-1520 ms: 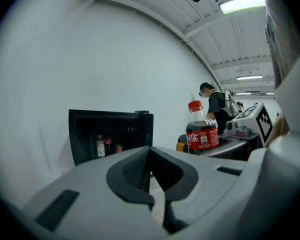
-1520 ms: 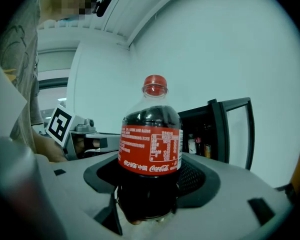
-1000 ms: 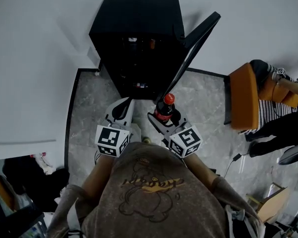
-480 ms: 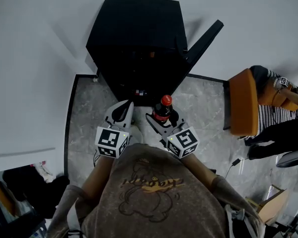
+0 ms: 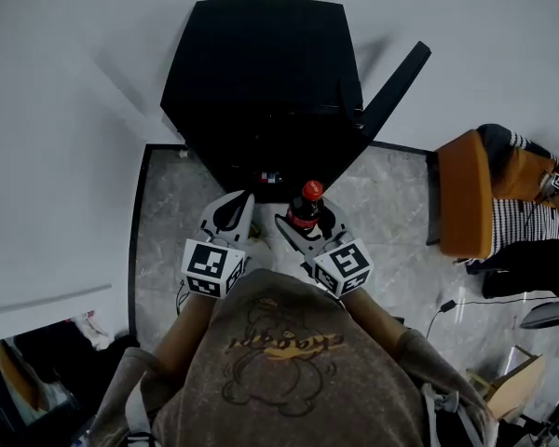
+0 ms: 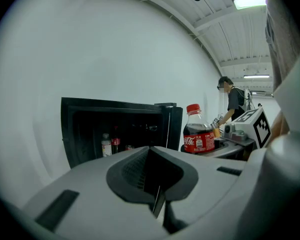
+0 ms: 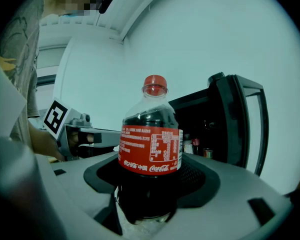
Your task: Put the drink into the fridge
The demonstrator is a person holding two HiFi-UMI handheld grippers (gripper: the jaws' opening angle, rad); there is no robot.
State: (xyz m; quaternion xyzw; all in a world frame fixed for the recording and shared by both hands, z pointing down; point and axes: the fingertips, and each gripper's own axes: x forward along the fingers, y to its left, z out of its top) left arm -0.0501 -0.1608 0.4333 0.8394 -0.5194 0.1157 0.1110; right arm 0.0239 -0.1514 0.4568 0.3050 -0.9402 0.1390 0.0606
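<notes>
A cola bottle (image 5: 306, 209) with a red cap and red label stands upright between the jaws of my right gripper (image 5: 303, 226), which is shut on its lower body (image 7: 151, 134). The black fridge (image 5: 261, 82) stands just ahead, with its door (image 5: 396, 87) swung open to the right. In the right gripper view the fridge's dark inside (image 7: 205, 129) lies behind the bottle, to the right. My left gripper (image 5: 233, 208) hovers beside the right one; its jaws are shut on nothing (image 6: 156, 204). From the left gripper view, the bottle (image 6: 197, 134) is right of the fridge opening (image 6: 115, 129).
Small bottles and a can (image 6: 107, 145) stand inside the fridge at the left. An orange chair (image 5: 466, 194) and a seated person in striped cloth (image 5: 522, 226) are at the right. A cable (image 5: 443, 305) lies on the grey floor (image 5: 163, 222). Another person (image 6: 235, 99) stands far off.
The head view has shifted, so more of the fridge's top and less of its inside shows. Both grippers and the bottle keep nearly the same place; the chair sits further right in frame.
</notes>
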